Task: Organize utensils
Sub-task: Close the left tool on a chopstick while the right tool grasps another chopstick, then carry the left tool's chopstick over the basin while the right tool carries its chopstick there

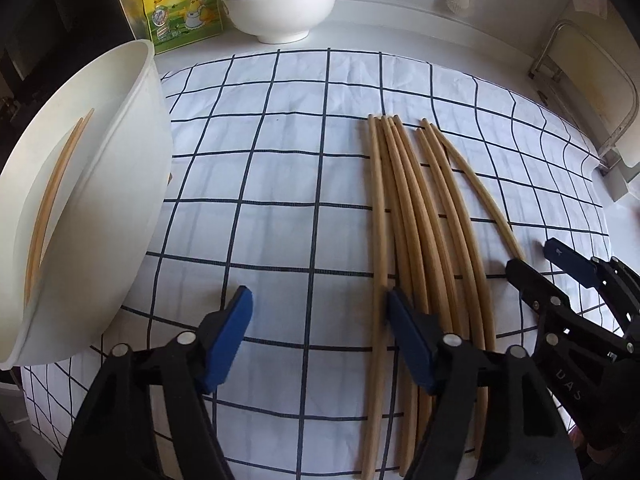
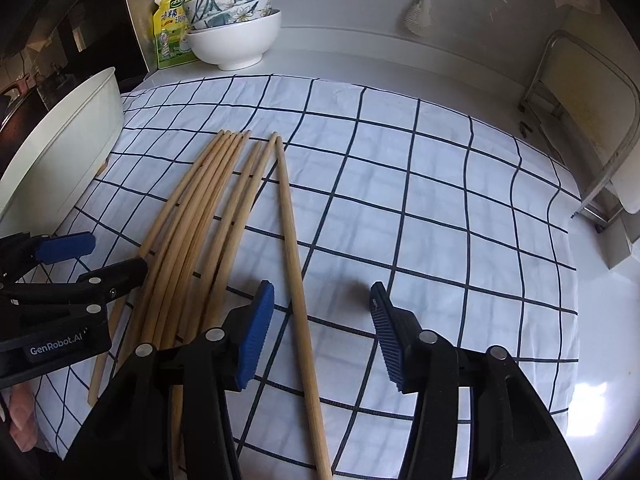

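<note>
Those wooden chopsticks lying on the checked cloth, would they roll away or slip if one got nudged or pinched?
Probably they roll: the chopsticks look round and smooth, lying loose side by side. The lone chopstick seems thin and tapered, so it may slip or pivot between pads. They look stiff and light; the checked cloth might slow rolling.

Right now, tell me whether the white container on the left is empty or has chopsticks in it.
Not empty. The white container holds two chopsticks, seen leaning along its inner wall.

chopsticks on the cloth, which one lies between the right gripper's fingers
The lone chopstick at the right edge of the row; the others lie bunched left of it.
</note>
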`<control>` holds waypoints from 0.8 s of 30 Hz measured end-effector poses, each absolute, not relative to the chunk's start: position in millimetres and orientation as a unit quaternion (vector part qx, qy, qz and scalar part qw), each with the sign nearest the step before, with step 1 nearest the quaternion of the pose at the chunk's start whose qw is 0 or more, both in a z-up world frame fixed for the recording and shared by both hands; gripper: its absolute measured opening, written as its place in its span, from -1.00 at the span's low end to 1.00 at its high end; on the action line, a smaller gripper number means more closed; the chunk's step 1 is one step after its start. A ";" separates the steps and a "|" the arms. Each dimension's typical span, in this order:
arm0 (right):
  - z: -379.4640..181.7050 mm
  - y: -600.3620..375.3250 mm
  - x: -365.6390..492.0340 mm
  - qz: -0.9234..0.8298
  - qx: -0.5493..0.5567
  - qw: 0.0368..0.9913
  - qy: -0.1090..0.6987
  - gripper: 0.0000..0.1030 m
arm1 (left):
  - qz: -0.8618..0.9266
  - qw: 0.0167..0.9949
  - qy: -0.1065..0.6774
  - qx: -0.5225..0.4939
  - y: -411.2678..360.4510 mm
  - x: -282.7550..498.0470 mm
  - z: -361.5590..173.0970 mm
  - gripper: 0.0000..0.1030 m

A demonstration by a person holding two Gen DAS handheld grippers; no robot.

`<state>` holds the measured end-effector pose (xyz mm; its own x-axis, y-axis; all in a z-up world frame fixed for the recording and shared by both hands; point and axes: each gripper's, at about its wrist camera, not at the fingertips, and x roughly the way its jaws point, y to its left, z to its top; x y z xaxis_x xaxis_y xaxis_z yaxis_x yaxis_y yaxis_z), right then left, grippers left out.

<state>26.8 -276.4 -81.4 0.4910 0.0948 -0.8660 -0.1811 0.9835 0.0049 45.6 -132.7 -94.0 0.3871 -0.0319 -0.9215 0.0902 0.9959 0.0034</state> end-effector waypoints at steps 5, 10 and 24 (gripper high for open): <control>-79.9 -263.1 29.1 0.088 -0.060 0.861 0.497 -0.86 | -0.049 0.833 0.550 0.027 -136.4 51.3 -90.3 -0.54; -79.6 -260.3 30.2 0.091 -0.049 0.860 0.499 -0.88 | -0.062 0.828 0.557 0.017 -126.6 48.9 -90.3 -0.86; -14.9 -257.8 24.7 0.074 0.037 0.878 0.472 -0.88 | -0.114 0.848 0.518 -0.010 -95.3 54.6 -24.8 -0.86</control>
<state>24.7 -257.8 -14.9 0.5437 0.1647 -0.8230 -0.0940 0.9863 0.1353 54.6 -95.3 -24.8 0.4368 -0.2032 -0.8763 0.1831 0.9738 -0.1346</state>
